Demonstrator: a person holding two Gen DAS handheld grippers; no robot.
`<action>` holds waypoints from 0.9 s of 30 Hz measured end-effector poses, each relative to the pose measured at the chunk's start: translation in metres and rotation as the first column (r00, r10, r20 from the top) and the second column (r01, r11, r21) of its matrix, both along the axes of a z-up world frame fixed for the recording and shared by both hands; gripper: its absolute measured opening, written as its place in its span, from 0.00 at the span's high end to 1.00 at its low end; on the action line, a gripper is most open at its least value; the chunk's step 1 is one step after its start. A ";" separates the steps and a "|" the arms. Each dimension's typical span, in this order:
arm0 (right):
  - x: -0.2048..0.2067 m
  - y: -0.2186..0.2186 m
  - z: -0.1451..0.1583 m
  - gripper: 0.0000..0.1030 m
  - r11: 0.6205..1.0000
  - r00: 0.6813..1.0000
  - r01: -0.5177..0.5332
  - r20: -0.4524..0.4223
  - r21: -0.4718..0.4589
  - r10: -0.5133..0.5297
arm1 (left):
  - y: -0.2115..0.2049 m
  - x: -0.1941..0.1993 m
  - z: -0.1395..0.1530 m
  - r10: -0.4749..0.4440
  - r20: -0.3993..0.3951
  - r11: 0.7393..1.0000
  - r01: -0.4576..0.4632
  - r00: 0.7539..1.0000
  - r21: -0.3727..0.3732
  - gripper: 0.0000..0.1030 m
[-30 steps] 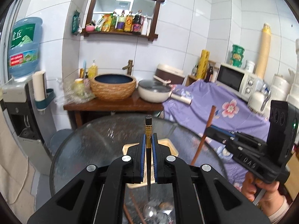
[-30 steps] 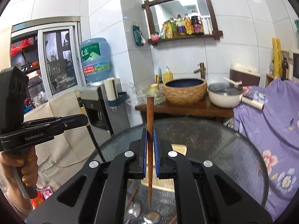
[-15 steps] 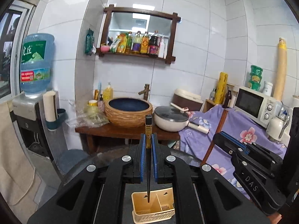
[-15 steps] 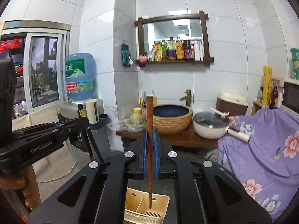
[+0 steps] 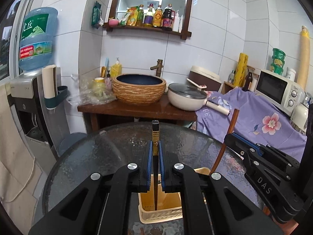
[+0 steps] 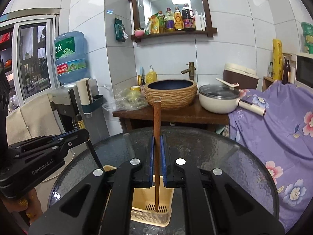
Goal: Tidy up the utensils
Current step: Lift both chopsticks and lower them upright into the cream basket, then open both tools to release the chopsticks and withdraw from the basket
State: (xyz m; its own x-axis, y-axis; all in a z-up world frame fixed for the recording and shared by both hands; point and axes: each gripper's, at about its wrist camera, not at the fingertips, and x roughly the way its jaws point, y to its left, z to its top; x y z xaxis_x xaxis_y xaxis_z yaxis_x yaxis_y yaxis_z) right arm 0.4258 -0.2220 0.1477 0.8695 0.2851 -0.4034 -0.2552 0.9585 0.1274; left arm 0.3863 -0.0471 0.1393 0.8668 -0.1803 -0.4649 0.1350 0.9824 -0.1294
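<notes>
Both grippers pinch chopsticks upright: left gripper [image 5: 156, 150] black chopstick [image 5: 155, 176], right gripper [image 6: 156, 148] brown chopstick [image 6: 157, 156]. I keep tips inside caddy [image 6: 150, 214] compartments, then release.

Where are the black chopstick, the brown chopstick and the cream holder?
black chopstick [image 5: 155, 137]: left wrist view, gold band.
brown chopstick [image 6: 156, 117]: right wrist view, upper shaft.
cream holder [image 6: 150, 218]: right wrist view, front rim.

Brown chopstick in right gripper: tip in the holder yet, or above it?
In. The brown chopstick tip sits low inside the beige holder, near its slotted floor; contact unclear.
</notes>
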 end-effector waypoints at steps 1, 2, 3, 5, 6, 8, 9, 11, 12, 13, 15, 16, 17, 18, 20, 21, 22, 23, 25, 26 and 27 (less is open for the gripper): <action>0.001 0.000 -0.004 0.93 1.000 1.000 0.002 -0.009 -0.001 -0.002 | 0.000 0.001 -0.004 -0.001 -0.008 1.000 0.001 1.000 0.001 0.94; 0.002 0.000 -0.007 0.93 1.000 1.000 0.001 -0.016 -0.004 -0.001 | 0.000 0.003 -0.007 -0.001 -0.016 1.000 0.001 1.000 -0.001 0.94; 0.003 0.001 -0.011 0.93 1.000 1.000 0.000 -0.021 -0.008 -0.001 | 0.000 0.004 -0.010 -0.001 -0.022 1.000 0.001 1.000 -0.003 0.94; 0.004 0.002 -0.014 0.93 1.000 1.000 0.002 -0.019 -0.009 -0.002 | 0.001 0.006 -0.016 -0.001 -0.036 1.000 0.001 0.999 -0.005 0.94; 0.003 0.002 -0.014 0.93 1.000 1.000 0.002 -0.016 -0.009 -0.002 | 0.001 0.007 -0.019 -0.001 -0.042 1.000 0.001 0.999 -0.003 0.94; 0.007 0.004 -0.015 0.93 1.000 1.000 0.000 -0.022 -0.008 0.000 | 0.001 0.009 -0.023 0.000 -0.054 1.000 0.000 0.999 -0.001 0.94; 0.009 0.004 -0.017 0.93 1.000 1.000 -0.001 -0.025 -0.009 0.000 | 0.002 0.011 -0.025 0.000 -0.062 1.000 0.000 0.998 -0.001 0.94; 0.011 0.005 -0.017 0.93 1.000 1.000 0.005 -0.024 -0.013 -0.005 | 0.002 0.013 -0.029 -0.002 -0.076 1.000 0.002 0.997 -0.003 0.94; 0.011 0.005 -0.018 0.93 1.000 1.000 0.010 -0.022 -0.015 -0.011 | 0.003 0.014 -0.030 0.001 -0.075 1.000 -0.001 0.997 -0.003 0.94; 0.010 0.005 -0.018 0.93 1.000 1.000 0.013 -0.020 -0.016 -0.013 | 0.003 0.014 -0.031 0.004 -0.073 1.000 -0.004 0.997 0.001 0.94; 0.010 0.005 -0.018 0.93 1.000 1.000 0.010 -0.022 -0.020 -0.011 | 0.003 0.015 -0.031 0.002 -0.072 1.000 -0.001 0.997 0.006 0.93; 0.011 0.005 -0.019 0.93 1.000 1.000 0.014 -0.024 -0.024 -0.014 | 0.002 0.015 -0.031 -0.001 -0.076 1.000 0.001 0.997 0.010 0.93; 0.011 0.005 -0.020 0.93 1.000 1.000 0.016 -0.025 -0.025 -0.017 | 0.002 0.015 -0.031 -0.003 -0.079 1.000 0.004 0.997 0.011 0.93; 0.010 0.006 -0.020 0.92 1.000 1.000 0.015 -0.027 -0.023 -0.016 | 0.002 0.015 -0.031 -0.006 -0.079 1.000 0.007 0.997 0.009 0.89; 0.010 0.006 -0.020 0.90 1.000 0.999 0.015 -0.031 -0.023 -0.016 | 0.003 0.012 -0.029 -0.007 -0.070 1.000 0.008 0.998 0.005 0.76; 0.009 0.006 -0.020 0.81 1.000 0.999 0.019 -0.029 -0.025 -0.019 | 0.005 0.010 -0.027 -0.005 -0.061 1.000 0.005 0.998 -0.001 0.64; 0.007 0.006 -0.019 0.67 1.000 1.000 0.019 -0.023 -0.023 -0.019 | 0.007 0.008 -0.026 -0.003 -0.053 1.000 0.002 0.999 -0.009 0.56; 0.004 0.004 -0.018 0.59 1.000 1.000 0.021 -0.012 -0.018 -0.021 | 0.008 0.006 -0.024 -0.002 -0.044 1.000 0.001 0.999 -0.018 0.54; -0.005 0.001 -0.015 0.51 0.999 0.999 0.033 0.022 -0.014 -0.033 | 0.013 -0.001 -0.020 -0.006 -0.024 1.000 0.005 1.000 -0.029 0.45; -0.009 0.000 -0.014 0.51 0.999 0.999 0.037 0.029 -0.021 -0.037 | 0.014 -0.006 -0.018 -0.004 -0.014 1.000 0.004 1.000 -0.030 0.42; -0.012 -0.002 -0.013 0.51 0.999 0.999 0.040 0.026 -0.026 -0.040 | 0.018 -0.011 -0.017 -0.002 -0.003 0.999 0.002 1.000 -0.032 0.38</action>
State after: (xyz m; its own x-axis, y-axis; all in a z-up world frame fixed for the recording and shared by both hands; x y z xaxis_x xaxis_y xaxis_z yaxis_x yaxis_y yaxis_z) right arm 0.4140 -0.2242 0.1344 0.8899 0.2393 -0.3884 -0.2193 0.9710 0.0958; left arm 0.3758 -0.0295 0.1228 0.8648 -0.1971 -0.4619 0.1366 0.9774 -0.1612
